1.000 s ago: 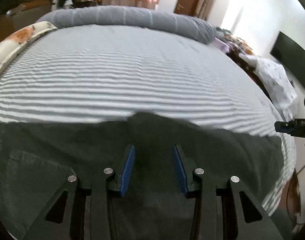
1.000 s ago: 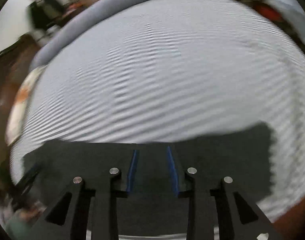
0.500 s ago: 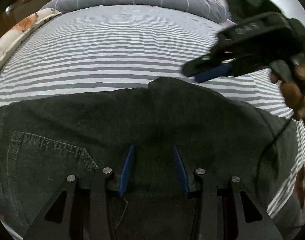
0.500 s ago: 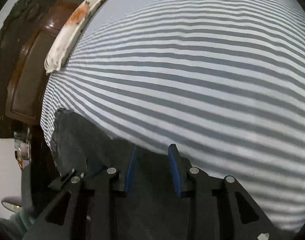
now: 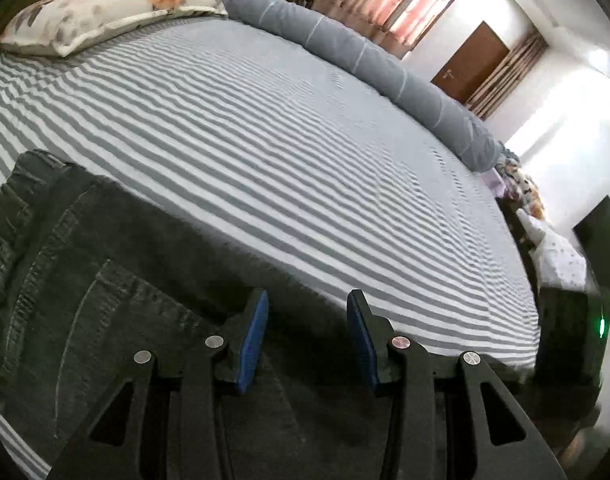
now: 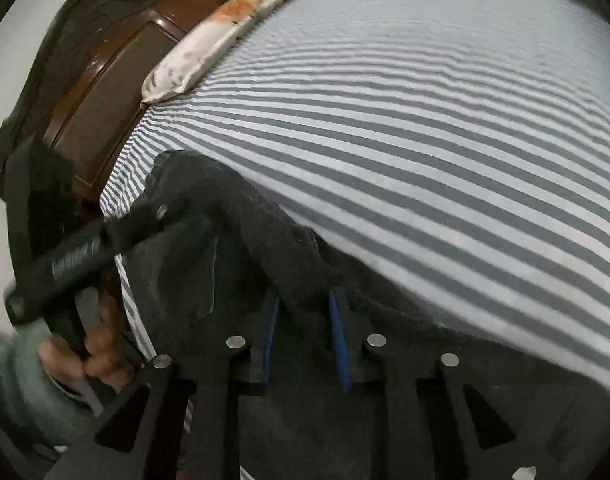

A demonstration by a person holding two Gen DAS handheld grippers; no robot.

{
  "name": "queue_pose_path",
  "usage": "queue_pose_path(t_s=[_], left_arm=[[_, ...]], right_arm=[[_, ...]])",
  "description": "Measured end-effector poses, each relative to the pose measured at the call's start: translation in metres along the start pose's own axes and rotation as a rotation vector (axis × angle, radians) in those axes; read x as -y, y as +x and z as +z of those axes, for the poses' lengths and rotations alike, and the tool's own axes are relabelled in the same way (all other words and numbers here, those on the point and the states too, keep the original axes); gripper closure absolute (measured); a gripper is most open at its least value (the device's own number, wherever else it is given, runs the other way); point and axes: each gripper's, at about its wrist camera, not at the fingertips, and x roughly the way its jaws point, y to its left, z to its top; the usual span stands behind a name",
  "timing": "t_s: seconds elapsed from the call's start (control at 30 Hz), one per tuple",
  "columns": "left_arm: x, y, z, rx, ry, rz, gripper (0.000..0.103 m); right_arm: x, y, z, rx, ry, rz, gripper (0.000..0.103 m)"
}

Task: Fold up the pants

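On the striped bed [image 5: 305, 152], heavy, limp dark pants [image 5: 105, 300] are lying; left gripper [image 5: 307, 340] is hanging part-open above them, right gripper [image 6: 303, 332] narrowing, seemingly pinching the raised fold, the best hold.

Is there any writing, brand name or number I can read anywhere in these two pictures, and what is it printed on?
No text can be read.
Pale lettering runs along the body of the left gripper in the right wrist view: too blurred to read.
A green light glows on a dark device at the edge of the left wrist view: a light, not a word.
The pants, striped bedsheet, floral pillow and door show no writing.
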Motion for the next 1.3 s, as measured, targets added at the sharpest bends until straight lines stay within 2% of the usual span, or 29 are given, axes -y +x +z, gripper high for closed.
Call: queue_pose_path(t_s=[0.1,0.17,0.33,0.47,0.57,0.67,0.73,0.83,1.0,1.13,1.3], left_arm=[[0.007,-0.003,0.002,0.008,0.054,-0.001,0.061],[0.012,0.004,-0.001,-0.029,0.081,-0.006,0.061],[0.027,0.028,-0.021,-0.151,0.247,0.148,0.061],[0.039,0.029,-0.031,-0.160,0.337,0.206,0.061],[0.033,0.029,-0.031,-0.179,0.307,0.194,0.061],[0.028,0.029,-0.031,-0.190,0.295,0.184,0.061],[0.028,0.029,-0.032,-0.193,0.305,0.189,0.061],[0.029,0.029,-0.033,-0.199,0.313,0.188,0.061],[0.025,0.027,-0.032,-0.209,0.296,0.173,0.061],[0.022,0.027,-0.031,-0.218,0.288,0.171,0.061],[0.024,0.029,-0.032,-0.224,0.301,0.188,0.061]], right_arm=[[-0.007,0.003,-0.016,-0.002,-0.015,-0.030,0.077],[-0.007,0.001,-0.023,0.010,-0.002,-0.030,0.077],[-0.007,0.001,-0.032,-0.015,0.026,-0.013,0.073],[-0.008,-0.008,-0.031,-0.018,0.028,-0.030,0.071],[-0.010,-0.024,-0.016,0.043,0.034,-0.021,0.070],[-0.008,-0.036,0.011,0.101,0.038,-0.007,0.059],[-0.002,-0.030,0.026,0.070,0.062,0.041,0.058],[0.011,-0.013,0.032,-0.013,0.125,0.097,0.058],[0.016,0.003,0.006,-0.089,0.127,0.071,0.058],[0.018,0.005,-0.003,-0.086,0.128,0.070,0.058],[0.021,-0.002,0.017,-0.021,0.130,0.054,0.056]])
